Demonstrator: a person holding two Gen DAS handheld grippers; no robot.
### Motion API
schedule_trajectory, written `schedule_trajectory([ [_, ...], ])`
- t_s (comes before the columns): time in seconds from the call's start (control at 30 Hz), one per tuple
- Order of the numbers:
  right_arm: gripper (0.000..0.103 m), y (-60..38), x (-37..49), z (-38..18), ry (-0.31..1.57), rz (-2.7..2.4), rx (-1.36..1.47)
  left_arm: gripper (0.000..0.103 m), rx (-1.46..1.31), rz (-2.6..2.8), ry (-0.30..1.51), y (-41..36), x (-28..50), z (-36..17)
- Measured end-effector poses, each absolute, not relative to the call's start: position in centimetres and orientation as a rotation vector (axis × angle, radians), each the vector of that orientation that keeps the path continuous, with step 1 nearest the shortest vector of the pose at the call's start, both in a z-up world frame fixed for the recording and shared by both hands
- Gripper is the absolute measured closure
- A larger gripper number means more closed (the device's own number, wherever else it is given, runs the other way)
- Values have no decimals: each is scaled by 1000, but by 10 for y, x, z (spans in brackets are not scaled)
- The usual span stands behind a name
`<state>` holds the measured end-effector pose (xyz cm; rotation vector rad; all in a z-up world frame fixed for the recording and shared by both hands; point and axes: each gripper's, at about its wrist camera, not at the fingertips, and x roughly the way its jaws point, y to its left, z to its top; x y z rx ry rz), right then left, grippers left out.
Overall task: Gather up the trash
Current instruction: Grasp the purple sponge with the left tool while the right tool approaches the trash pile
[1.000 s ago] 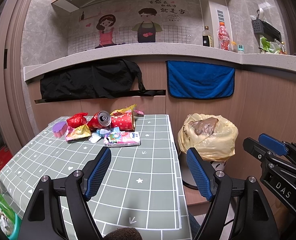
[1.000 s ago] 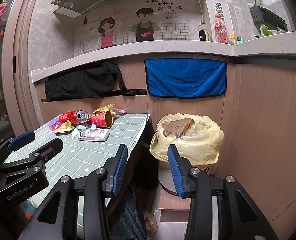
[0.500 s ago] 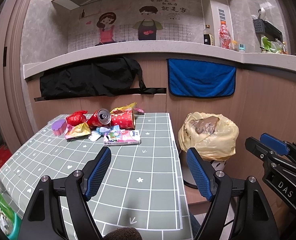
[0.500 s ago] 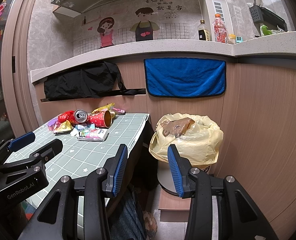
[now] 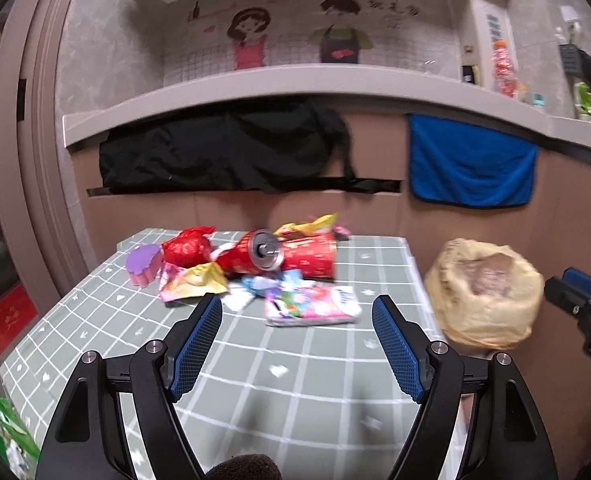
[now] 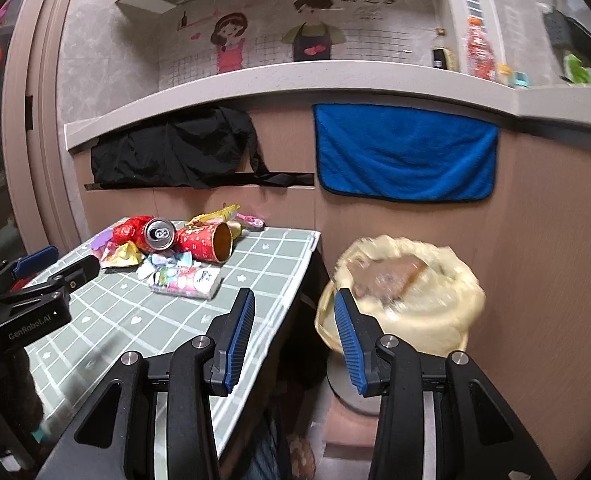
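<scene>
A pile of trash lies at the far end of the green checked table (image 5: 295, 380): a red soda can (image 5: 255, 254), a red paper cup (image 5: 309, 256), a tissue pack (image 5: 311, 306), a red wrapper (image 5: 185, 246), a yellow wrapper (image 5: 191, 284) and a purple cupcake-shaped piece (image 5: 143, 264). A bin lined with a yellow bag (image 5: 485, 292) stands right of the table. My left gripper (image 5: 295, 344) is open and empty, above the table short of the pile. My right gripper (image 6: 293, 340) is open and empty, over the table's right edge, beside the bin (image 6: 403, 292).
A black cloth (image 5: 223, 152) and a blue towel (image 5: 471, 164) hang from the counter behind the table. Bottles (image 6: 477, 52) stand on the counter. Part of the left gripper (image 6: 27, 300) shows at the left of the right wrist view.
Both grippers have moved forward towards the trash pile and the bin, which now look larger. The views are slightly blurred from motion. Both stay open.
</scene>
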<state>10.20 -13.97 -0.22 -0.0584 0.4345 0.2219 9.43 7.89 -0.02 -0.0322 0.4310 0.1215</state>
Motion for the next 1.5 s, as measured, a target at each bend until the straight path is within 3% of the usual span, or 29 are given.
schedule_trajectory([
  [0.5, 64, -53, 236, -23, 561, 353, -107, 25, -94, 125, 535, 194, 194, -29],
  [0.73, 64, -39, 264, -35, 626, 346, -85, 25, -122, 254, 581, 293, 245, -35],
  [1.0, 64, -16, 288, -39, 651, 349, -89, 25, -254, 320, 746, 387, 313, -85],
  [1.5, 64, 19, 303, -36, 661, 399, -139, 25, -363, 306, 862, 404, 339, -111],
])
